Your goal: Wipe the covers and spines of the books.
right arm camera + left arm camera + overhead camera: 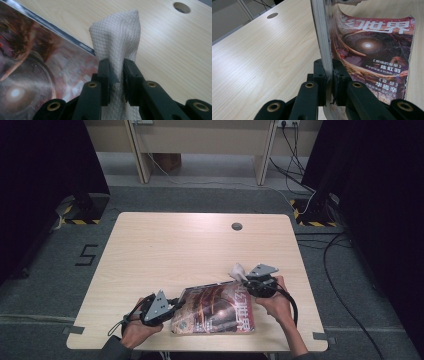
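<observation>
Magazine point(215, 309) at tabletop point(165, 250) near edge: left gripper point(329, 85) clamps its floppy, glossy-looking page stack by the edge, right gripper point(117, 80) pinches a soft light cloth point(117, 37) above its corner.

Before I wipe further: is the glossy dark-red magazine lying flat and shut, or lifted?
Lifted at one edge. The glossy dark-red magazine has its stacked page edges clamped in the left hand-held gripper, cover curling above the light wooden table.

Glossy paper magazine point(215, 310) (waffle-textured cloth point(117, 32)) on wood-grain table point(175, 245).
</observation>
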`<state>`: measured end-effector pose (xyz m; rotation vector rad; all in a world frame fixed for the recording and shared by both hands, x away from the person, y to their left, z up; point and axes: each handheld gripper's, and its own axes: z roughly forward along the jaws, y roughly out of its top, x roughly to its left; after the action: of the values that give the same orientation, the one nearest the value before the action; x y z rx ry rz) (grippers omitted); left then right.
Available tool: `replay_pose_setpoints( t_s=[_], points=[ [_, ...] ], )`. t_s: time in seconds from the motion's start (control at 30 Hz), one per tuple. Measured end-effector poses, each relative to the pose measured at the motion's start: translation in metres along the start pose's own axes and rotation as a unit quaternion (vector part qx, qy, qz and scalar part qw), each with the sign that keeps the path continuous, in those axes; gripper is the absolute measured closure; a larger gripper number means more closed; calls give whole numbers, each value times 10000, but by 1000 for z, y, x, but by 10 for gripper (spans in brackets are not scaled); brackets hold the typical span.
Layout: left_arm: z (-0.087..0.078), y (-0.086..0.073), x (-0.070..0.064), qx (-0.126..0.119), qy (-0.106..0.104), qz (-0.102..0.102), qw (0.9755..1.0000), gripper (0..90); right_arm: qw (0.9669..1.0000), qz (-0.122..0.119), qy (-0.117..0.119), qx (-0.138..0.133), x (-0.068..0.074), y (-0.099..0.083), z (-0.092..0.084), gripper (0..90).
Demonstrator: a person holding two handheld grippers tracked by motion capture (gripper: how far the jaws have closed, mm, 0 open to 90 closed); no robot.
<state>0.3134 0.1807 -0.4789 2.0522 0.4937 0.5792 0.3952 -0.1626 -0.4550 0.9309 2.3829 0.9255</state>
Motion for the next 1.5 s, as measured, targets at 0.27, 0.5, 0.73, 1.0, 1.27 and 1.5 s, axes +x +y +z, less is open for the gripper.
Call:
replay_pose_setpoints(
  t_s=[0.27, 0.5, 0.73, 1.0, 1.27, 1.5],
  points=[
    [1, -1, 0, 39, 2, 6, 10000, 833, 9978, -496, 369, -221, 37, 27, -4, 778],
    [1, -2, 0, 61, 20, -2, 10000, 826, 9928, -1051, 416, -392, 70, 50, -8, 778],
    [1, -1, 0, 65, 9, 33, 10000, 828, 9959, -841, 283, -185, 52, 40, -2, 780],
    [1, 0, 0, 56, 28, 10, 10000, 827, 9975, -697, 137, -34, 42, 33, 0, 779],
    [2, -2, 1, 80, 45, -13, 10000, 820, 9902, -1223, 500, -456, 87, 66, -10, 778],
    [2, -2, 1, 87, 66, 7, 9999, 816, 9841, -1474, 708, -688, 112, 85, -15, 777]
  ],
)
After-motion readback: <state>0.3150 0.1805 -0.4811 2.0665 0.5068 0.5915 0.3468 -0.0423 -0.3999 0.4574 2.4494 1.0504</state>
